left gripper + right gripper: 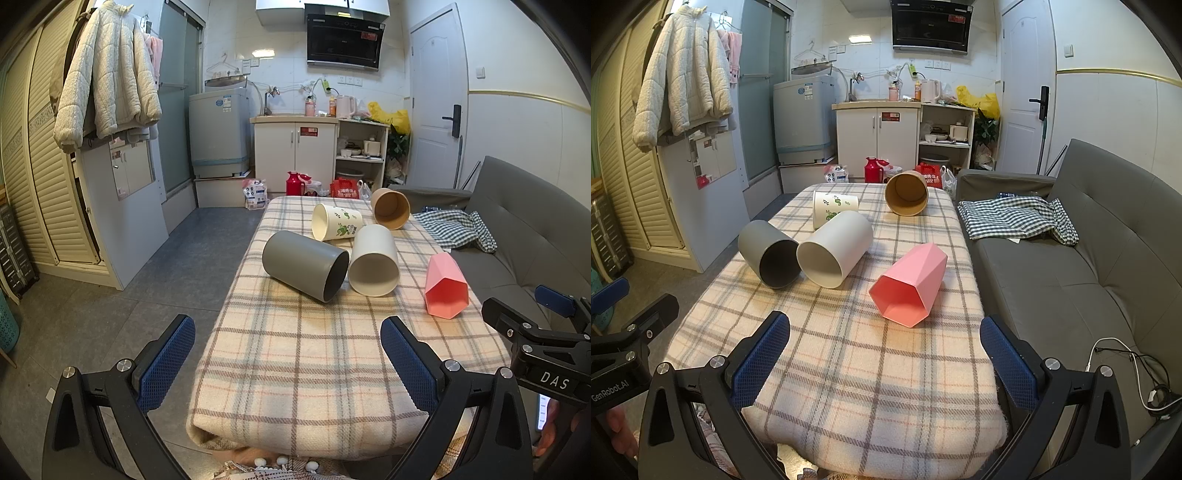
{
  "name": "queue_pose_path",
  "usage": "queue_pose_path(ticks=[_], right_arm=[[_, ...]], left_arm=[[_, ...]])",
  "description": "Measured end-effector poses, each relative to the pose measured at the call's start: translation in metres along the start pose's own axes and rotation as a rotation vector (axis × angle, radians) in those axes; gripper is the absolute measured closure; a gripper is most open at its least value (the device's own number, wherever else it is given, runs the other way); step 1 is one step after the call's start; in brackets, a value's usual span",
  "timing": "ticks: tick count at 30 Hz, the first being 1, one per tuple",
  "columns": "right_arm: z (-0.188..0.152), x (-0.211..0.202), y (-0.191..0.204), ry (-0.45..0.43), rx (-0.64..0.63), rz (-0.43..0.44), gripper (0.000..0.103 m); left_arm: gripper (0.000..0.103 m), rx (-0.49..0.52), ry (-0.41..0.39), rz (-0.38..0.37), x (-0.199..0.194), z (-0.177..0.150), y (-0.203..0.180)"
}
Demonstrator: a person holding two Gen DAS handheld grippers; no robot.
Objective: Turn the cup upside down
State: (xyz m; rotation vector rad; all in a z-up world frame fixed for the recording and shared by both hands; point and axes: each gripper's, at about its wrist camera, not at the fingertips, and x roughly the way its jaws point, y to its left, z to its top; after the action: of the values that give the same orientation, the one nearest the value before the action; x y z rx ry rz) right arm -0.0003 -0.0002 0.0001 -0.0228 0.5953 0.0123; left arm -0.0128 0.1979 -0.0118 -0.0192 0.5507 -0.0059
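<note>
The surface (849,369), draped in a plaid blanket, carries five cups, all on their sides. Near right, the pink faceted cup (912,286). Left of it, the white cup (834,254) touches the grey cup (768,254). Behind those sits the leaf-print paper cup (831,208), and far right the brown paper cup (907,194).

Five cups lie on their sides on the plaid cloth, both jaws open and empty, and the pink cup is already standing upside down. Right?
Not quite. The pink cup also lies on its side, mouth toward the camera, as the right wrist view shows. The rest holds.
</note>
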Motion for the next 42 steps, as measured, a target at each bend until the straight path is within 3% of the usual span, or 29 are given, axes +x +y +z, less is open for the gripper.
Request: queue_pose_path(ticks=[37,42], right_arm=[[-0.009,0.011,-0.001,0.003,0.000,-0.001,0.000],[-0.005,0.023,0.007,0.041,-0.044,-0.006,0.000]], left_arm=[[0.000,-0.024,0.000,-0.012,0.000,0.004,0.003],[0.000,-0.022,0.081,-0.039,0.019,0.017,0.002]])
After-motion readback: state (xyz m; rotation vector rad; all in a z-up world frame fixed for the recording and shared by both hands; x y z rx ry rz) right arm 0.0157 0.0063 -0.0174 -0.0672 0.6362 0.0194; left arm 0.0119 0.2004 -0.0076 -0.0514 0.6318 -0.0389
